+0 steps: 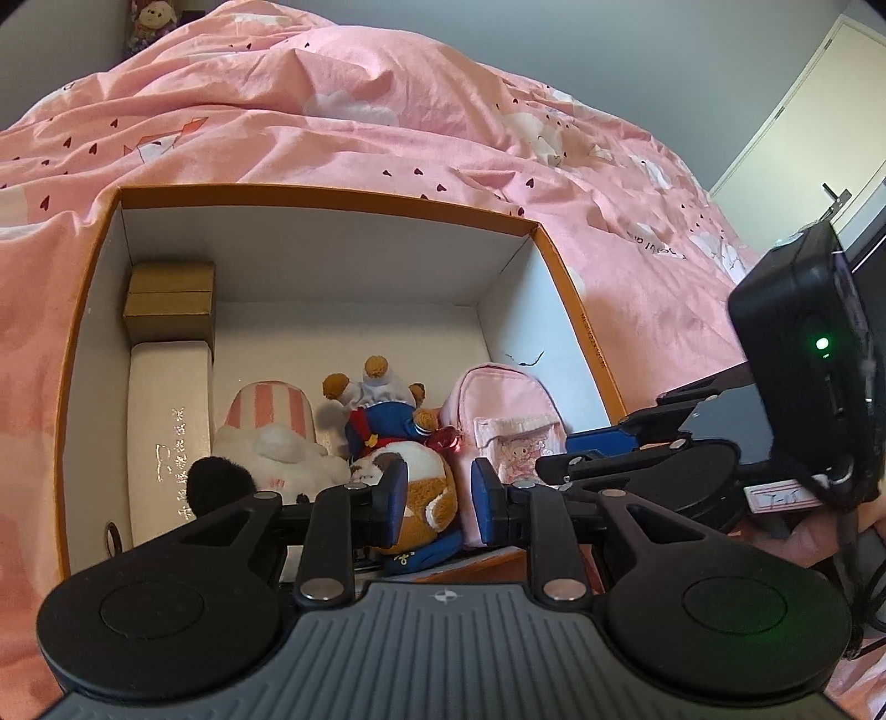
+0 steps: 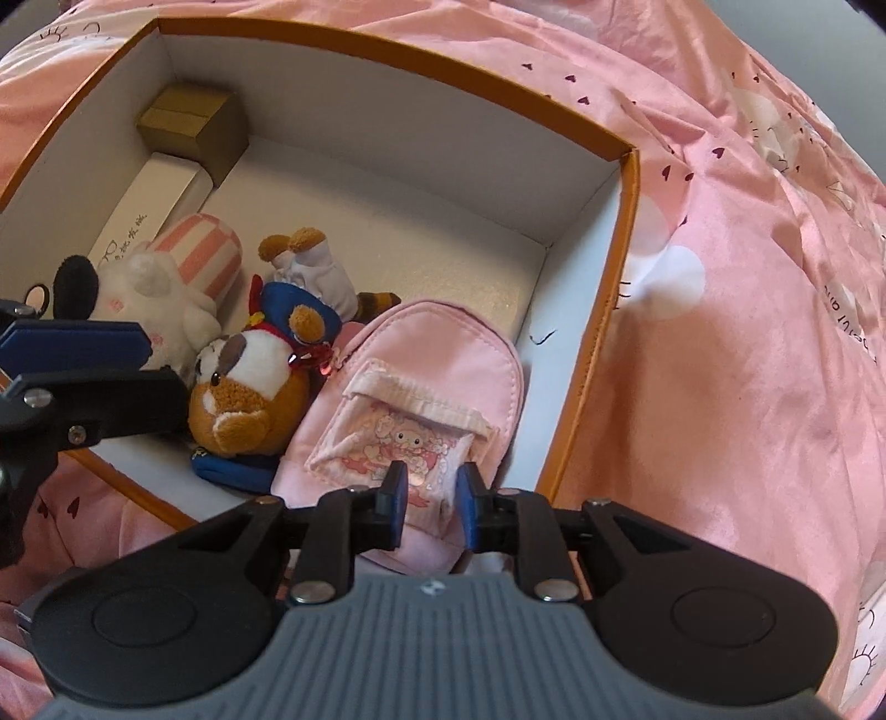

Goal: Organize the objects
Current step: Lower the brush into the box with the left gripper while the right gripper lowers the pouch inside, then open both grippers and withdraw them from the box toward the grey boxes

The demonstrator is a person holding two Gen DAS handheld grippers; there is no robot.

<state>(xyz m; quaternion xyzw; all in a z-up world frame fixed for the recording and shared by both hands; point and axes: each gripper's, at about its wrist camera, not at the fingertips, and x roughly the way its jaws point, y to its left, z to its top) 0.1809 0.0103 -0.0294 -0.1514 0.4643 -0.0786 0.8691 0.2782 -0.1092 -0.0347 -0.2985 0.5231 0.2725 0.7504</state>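
Observation:
An orange box [image 1: 310, 195] with white inside lies on the pink bed; it also shows in the right wrist view [image 2: 620, 243]. In it lie a gold carton [image 1: 169, 302], a long white case [image 1: 166, 426], a white plush with a striped hat [image 1: 271, 437], a brown plush in blue [image 1: 410, 476] and a small pink backpack [image 1: 509, 426]. My left gripper [image 1: 437, 498] is open over the brown plush [image 2: 249, 382]. My right gripper [image 2: 432, 493] is open, its fingers around the bottom of the pink backpack [image 2: 421, 387].
The pink bedcover [image 1: 387, 127] with small hearts surrounds the box. A plush toy [image 1: 152, 16] sits at the far left corner. A white door [image 1: 819, 111] stands at the far right. The box's far half is bare white floor [image 2: 398, 210].

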